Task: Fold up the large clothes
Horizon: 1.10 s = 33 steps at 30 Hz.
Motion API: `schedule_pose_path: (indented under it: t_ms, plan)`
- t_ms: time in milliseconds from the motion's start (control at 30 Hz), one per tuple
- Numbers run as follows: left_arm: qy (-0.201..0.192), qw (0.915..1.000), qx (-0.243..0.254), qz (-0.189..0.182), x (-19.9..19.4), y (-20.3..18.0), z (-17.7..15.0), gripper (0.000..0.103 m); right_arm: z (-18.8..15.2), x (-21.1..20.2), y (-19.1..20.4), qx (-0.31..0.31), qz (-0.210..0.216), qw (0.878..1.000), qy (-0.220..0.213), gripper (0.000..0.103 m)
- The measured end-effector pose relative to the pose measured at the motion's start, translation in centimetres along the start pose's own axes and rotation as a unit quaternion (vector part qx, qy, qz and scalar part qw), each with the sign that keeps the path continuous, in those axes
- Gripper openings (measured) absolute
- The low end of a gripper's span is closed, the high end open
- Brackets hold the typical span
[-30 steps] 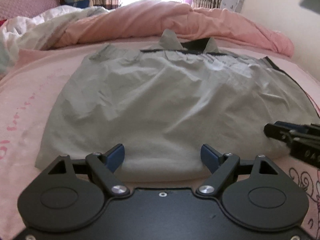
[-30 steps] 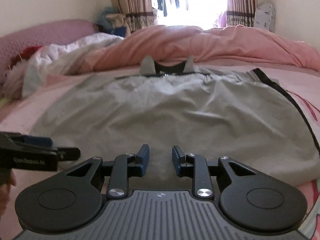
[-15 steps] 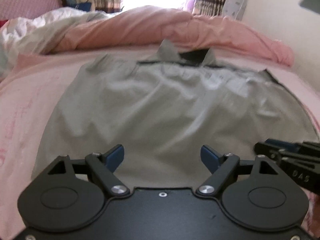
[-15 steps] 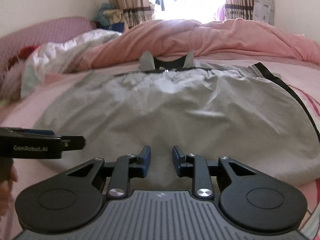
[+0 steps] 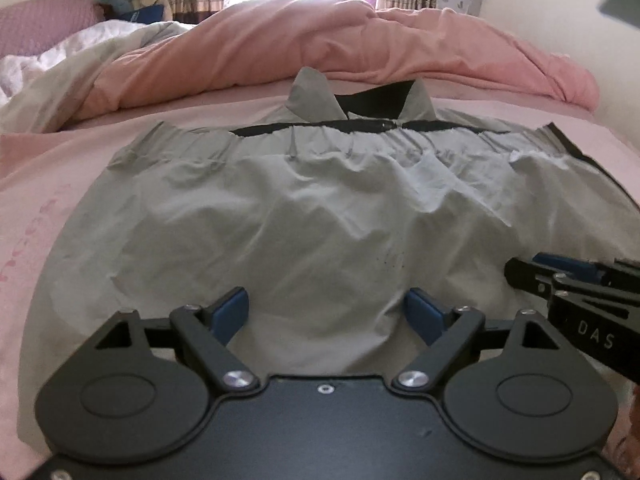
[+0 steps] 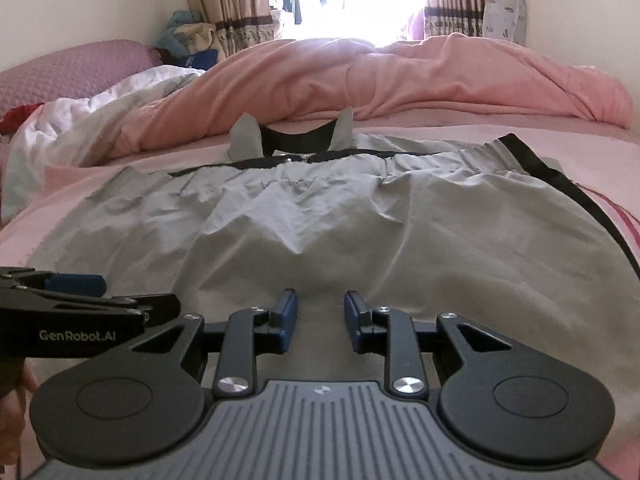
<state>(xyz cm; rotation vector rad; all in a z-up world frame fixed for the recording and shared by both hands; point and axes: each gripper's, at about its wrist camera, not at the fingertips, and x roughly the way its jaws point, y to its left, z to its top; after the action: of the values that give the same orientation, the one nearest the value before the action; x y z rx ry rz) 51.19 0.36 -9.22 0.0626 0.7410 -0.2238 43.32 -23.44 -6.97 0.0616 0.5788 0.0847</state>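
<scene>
Wrinkled pale-grey garment with black trim (image 5: 320,216) lies spread on the pink bedsheet (image 5: 60,184). Left gripper (image 5: 326,314) gapes wide, near hem bunched between its jaws, unclamped. Right gripper (image 6: 320,314), narrowly parted, holds nothing over the cloth.

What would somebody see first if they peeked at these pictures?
A big grey garment lies spread across the middle of the pink bed. Behind it sits a puffy pink quilt. Up close, the left hand-held gripper and right hand-held gripper hover open over its near edge.
</scene>
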Motion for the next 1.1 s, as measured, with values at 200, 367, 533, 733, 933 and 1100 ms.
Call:
schedule_pose_path:
  t_ms: [200, 367, 533, 733, 933, 1100]
  plan:
    - [0.0, 1.0, -0.007, -0.006, 0.2, 0.1, 0.0, 0.091, -0.1, -0.5, 0.1, 0.001, -0.001, 1.0, -0.005, 0.033]
    - [0.009, 0.9998, -0.018, 0.001, -2.4, 0.5, -0.2, 0.087, -0.4, -4.1, 0.7, 0.02, 0.019, 0.999, -0.016, 0.033]
    - [-0.006, 0.9994, -0.025, 0.024, -6.3, 1.4, -3.4, 0.087, -2.5, -6.4, 1.8, 0.012, 0.022, 1.0, -0.013, 0.033]
    - [0.012, 0.998, -0.035, 0.051, -5.9, 3.0, -6.1, 0.09, -4.0, -5.7, 2.1, 0.005, 0.014, 1.0, 0.0, 0.033]
    - [0.004, 0.9979, -0.053, 0.036, -6.4, 4.2, -6.6, 0.088, -3.3, -6.2, 2.6, 0.007, 0.006, 1.0, 0.006, 0.033]
    - [-0.035, 0.9929, -0.098, 0.057, -10.0, 7.0, -7.1, 0.088, -2.8, -7.5, 4.3, 0.007, 0.026, 0.999, -0.019, 0.033]
